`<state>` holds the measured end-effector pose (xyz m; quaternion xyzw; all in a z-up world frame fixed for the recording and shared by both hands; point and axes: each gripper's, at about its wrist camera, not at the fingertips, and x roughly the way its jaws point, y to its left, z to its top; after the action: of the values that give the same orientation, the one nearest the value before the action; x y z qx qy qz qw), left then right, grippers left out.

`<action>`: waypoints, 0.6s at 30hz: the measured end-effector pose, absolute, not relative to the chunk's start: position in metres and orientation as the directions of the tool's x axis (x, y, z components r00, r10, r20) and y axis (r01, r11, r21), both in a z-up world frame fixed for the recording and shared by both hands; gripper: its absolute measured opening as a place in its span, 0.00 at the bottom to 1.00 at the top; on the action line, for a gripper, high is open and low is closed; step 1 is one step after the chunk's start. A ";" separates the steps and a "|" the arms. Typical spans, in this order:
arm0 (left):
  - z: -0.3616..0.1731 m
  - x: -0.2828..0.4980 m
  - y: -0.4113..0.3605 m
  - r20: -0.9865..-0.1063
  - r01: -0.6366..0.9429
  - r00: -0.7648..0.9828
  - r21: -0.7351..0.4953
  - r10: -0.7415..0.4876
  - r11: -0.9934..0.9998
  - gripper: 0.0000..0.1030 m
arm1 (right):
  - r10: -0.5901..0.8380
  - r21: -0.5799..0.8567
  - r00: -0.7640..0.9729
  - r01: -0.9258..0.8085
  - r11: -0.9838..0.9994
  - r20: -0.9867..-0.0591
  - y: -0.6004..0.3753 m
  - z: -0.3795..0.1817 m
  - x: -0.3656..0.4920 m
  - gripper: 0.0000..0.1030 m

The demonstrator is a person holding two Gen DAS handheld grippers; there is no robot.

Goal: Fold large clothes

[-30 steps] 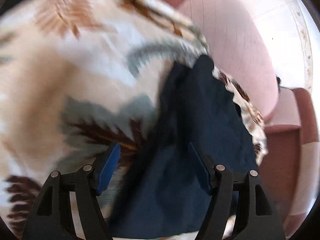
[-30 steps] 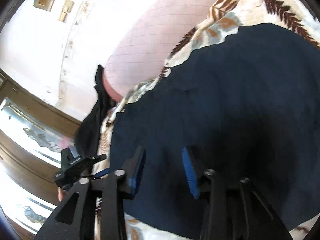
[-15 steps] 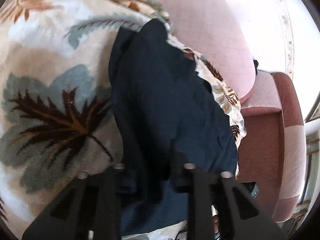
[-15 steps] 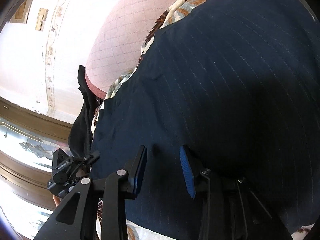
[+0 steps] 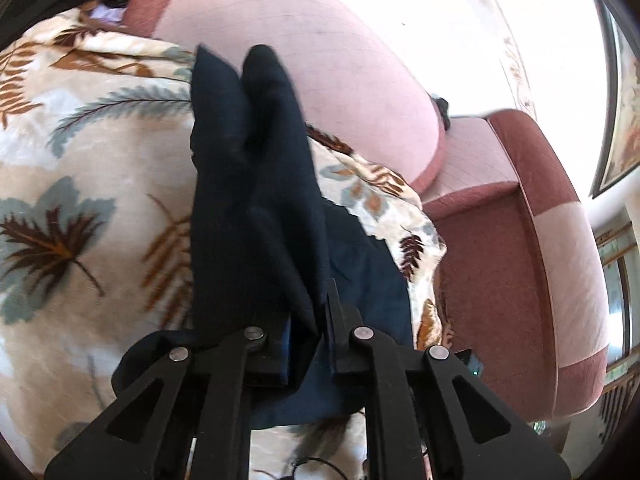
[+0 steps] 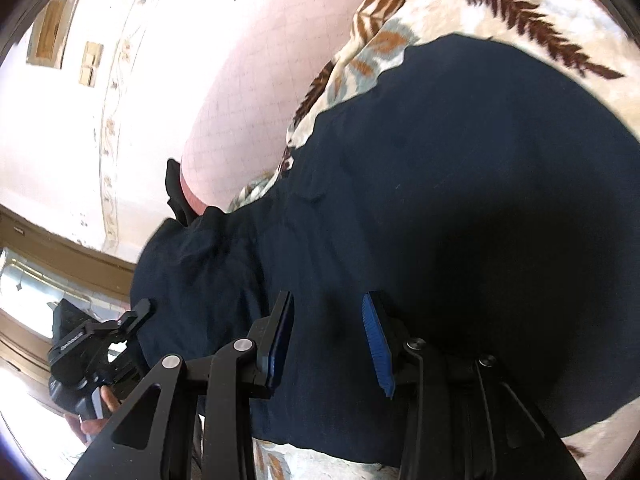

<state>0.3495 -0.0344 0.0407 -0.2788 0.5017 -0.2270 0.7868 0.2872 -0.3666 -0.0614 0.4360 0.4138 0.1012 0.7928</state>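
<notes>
- Here the left claw is clamped on a bunched fold of the dark navy garment, its jaws nearly together with the cloth squeezed between them.
- From that grip the pinched cloth rises in a tall ridge ending in two rounded lobes, lifted clear of the leaf-patterned blanket beneath it.
- The rest of the garment lies flat on the blanket, to the right of the ridge in the left wrist view and reaching toward the blanket's scalloped edge.
- In the right wrist view the garment covers most of the blanket, whose leaf print shows only along the top and at the bottom edge.
- The right claw stands with its jaws apart, blue pads facing each other over the flat cloth and nothing gripped between them; whether the tips touch the fabric cannot be told.
- Left of the garment in that view, the other handheld gripper body is seen with cloth gathered and crumpled above it.
- Behind the blanket sits a pink quilted sofa back, with a reddish sofa arm to the blanket's right.
</notes>
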 end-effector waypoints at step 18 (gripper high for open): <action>-0.024 0.345 -0.161 -0.710 0.030 0.172 -0.689 -0.683 0.724 0.04 | 0.485 0.736 0.614 0.249 0.629 -0.622 -0.416 -0.052 0.257 0.35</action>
<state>0.3446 -0.1615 -0.0237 -0.2751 0.5931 -0.2497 0.7143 0.2566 -0.4162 -0.0525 0.4240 0.4327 0.0745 0.7921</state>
